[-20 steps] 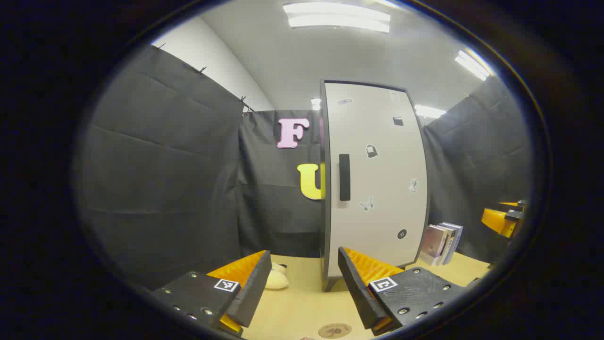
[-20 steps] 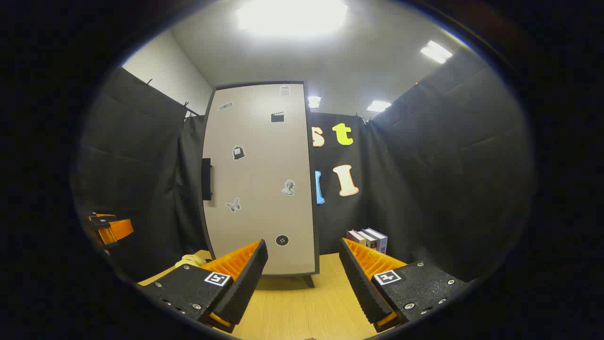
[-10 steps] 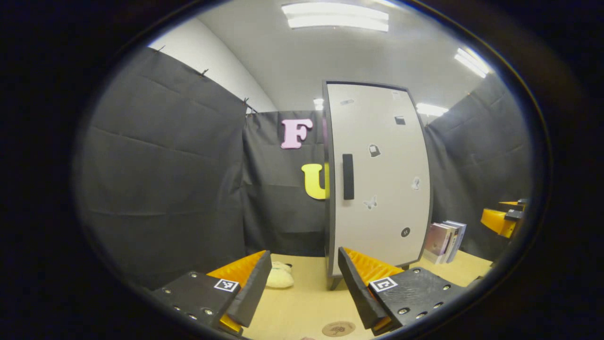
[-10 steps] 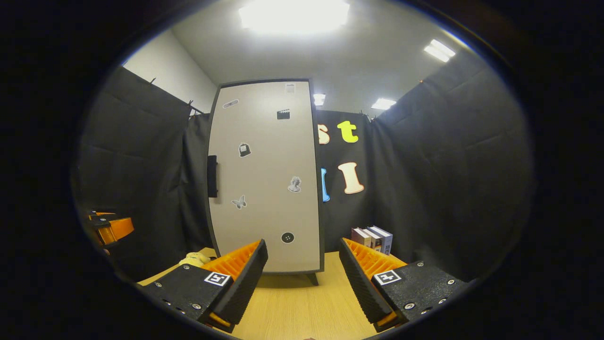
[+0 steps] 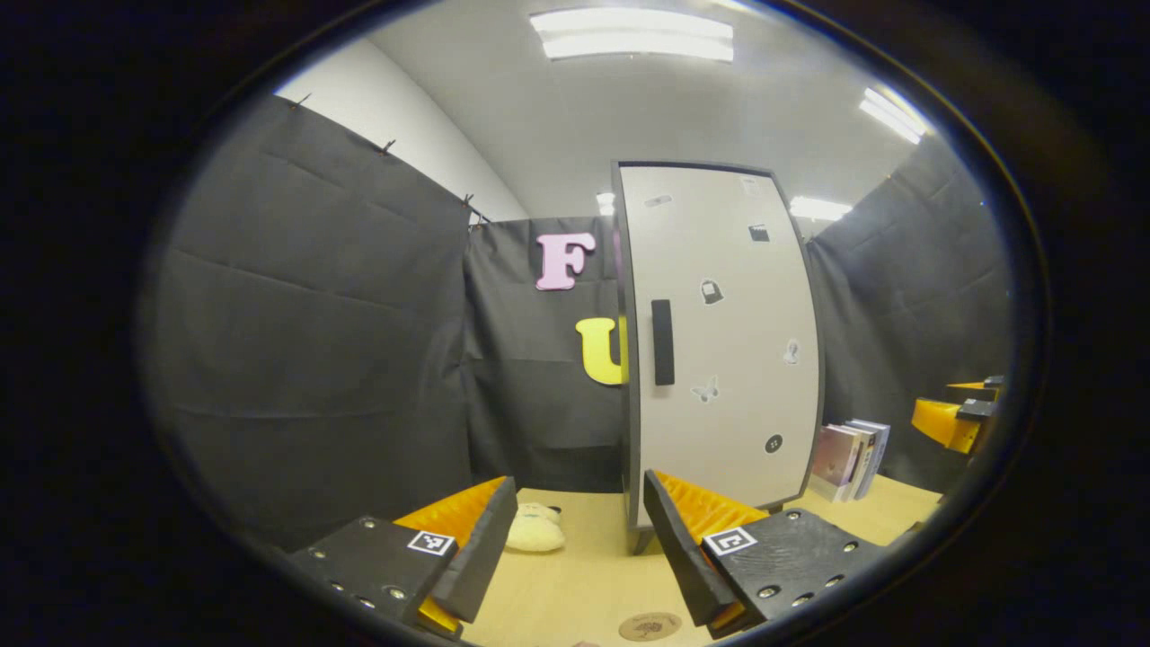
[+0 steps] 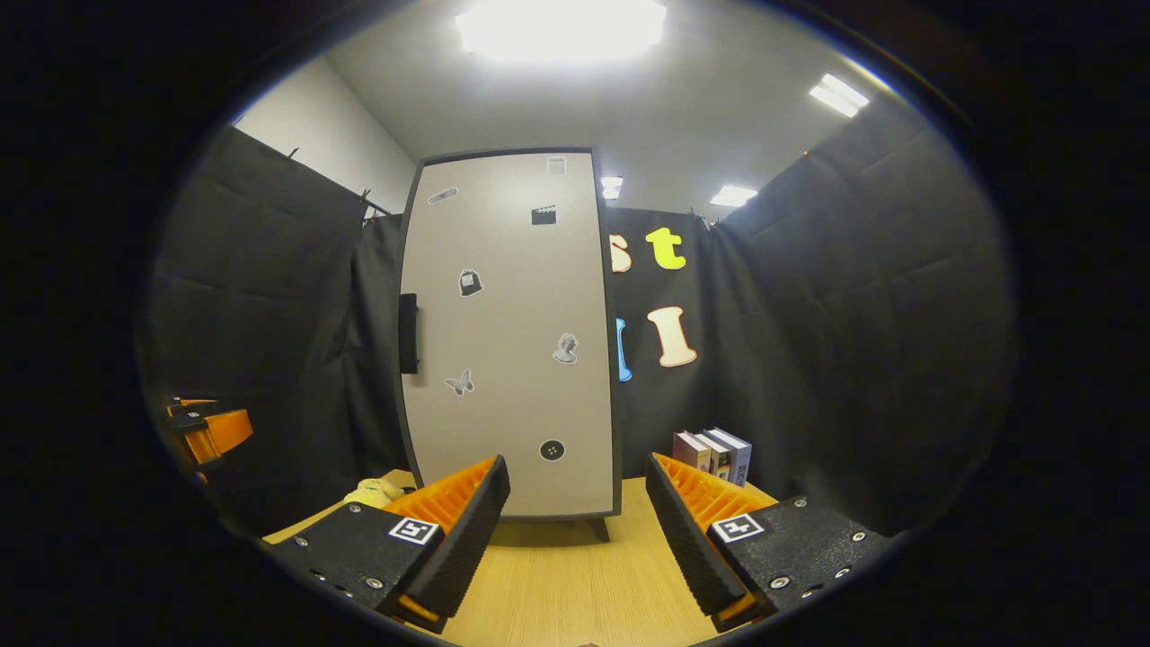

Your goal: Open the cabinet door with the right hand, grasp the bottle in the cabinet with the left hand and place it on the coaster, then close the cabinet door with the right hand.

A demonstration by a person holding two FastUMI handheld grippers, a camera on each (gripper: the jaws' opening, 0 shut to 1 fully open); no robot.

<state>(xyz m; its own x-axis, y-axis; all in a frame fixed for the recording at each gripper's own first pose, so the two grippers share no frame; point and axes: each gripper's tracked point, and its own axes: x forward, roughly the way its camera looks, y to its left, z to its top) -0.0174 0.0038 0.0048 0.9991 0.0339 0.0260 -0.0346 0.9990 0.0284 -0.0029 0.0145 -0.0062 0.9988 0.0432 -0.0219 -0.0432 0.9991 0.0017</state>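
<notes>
A tall pale cabinet (image 5: 719, 341) with a dark frame stands on the wooden table, its door shut and dotted with small stickers. A black vertical handle (image 5: 662, 342) sits near the door's left edge; in the right gripper view the cabinet (image 6: 512, 332) shows the handle (image 6: 409, 332) at its left side. A round brown coaster (image 5: 650, 625) lies on the table just before my left gripper (image 5: 579, 548), which is open and holds nothing. My right gripper (image 6: 578, 539) is open too, some way short of the door. The bottle is hidden behind the door.
A cream plush toy (image 5: 535, 530) lies on the table left of the cabinet. Several books (image 6: 714, 454) stand upright to the cabinet's right, against the black cloth. The other gripper (image 5: 952, 418) shows at the far right of the left gripper view.
Both views have shifted slightly: the cabinet has slid a little to the right in each and looks marginally farther off. The door has stayed shut and both grippers have stayed open.
</notes>
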